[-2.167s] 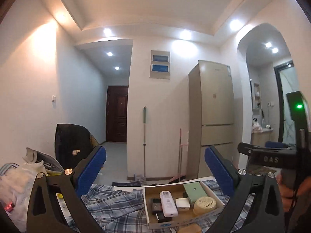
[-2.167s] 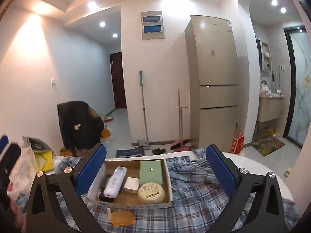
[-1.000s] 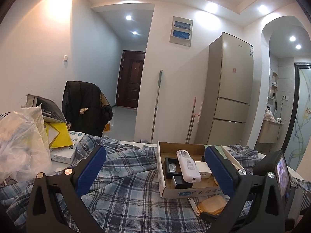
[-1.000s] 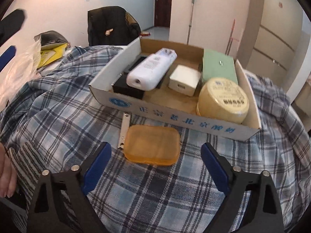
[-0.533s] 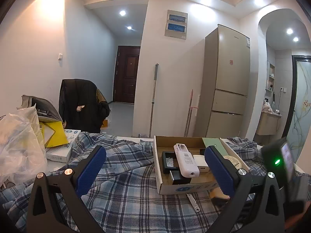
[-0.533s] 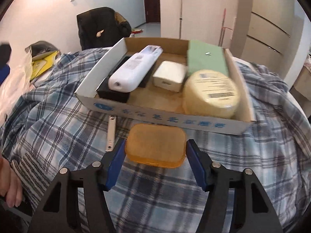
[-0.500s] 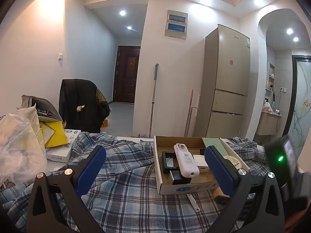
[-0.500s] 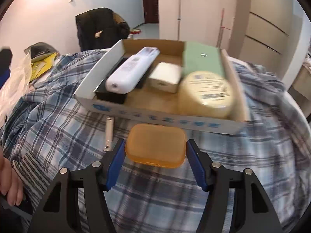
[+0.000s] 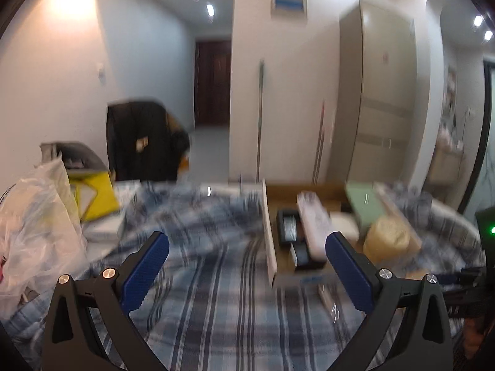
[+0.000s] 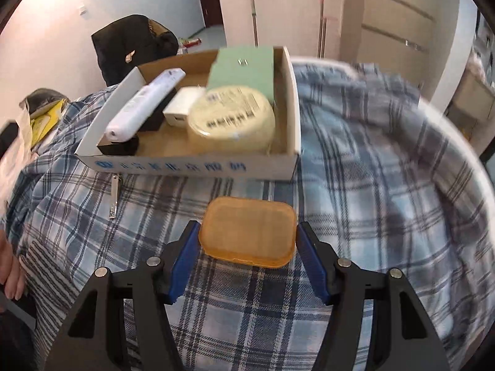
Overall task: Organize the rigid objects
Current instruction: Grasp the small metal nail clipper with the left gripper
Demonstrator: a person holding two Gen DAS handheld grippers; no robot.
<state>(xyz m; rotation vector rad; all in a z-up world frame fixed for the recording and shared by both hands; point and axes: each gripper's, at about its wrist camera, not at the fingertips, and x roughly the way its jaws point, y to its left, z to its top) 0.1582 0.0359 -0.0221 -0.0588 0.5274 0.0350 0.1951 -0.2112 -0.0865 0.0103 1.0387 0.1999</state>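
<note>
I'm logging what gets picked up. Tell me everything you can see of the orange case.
The orange case is a flat, rounded-rectangle box of translucent amber plastic with a raised lid rim, lid shut. It lies level, clamped on its short sides between the right gripper's blue fingers, over the plaid cloth, in front of the cardboard box.

Right tongs (image 10: 247,256): angled steeply downward, blue pads clamped against both short sides of the orange case (image 10: 247,231). Left tongs (image 9: 246,266): tilted slightly downward, jaws spread wide, nothing between the pads. Part of a bare hand (image 10: 10,266) is visible at the left edge of the right wrist view.
</note>
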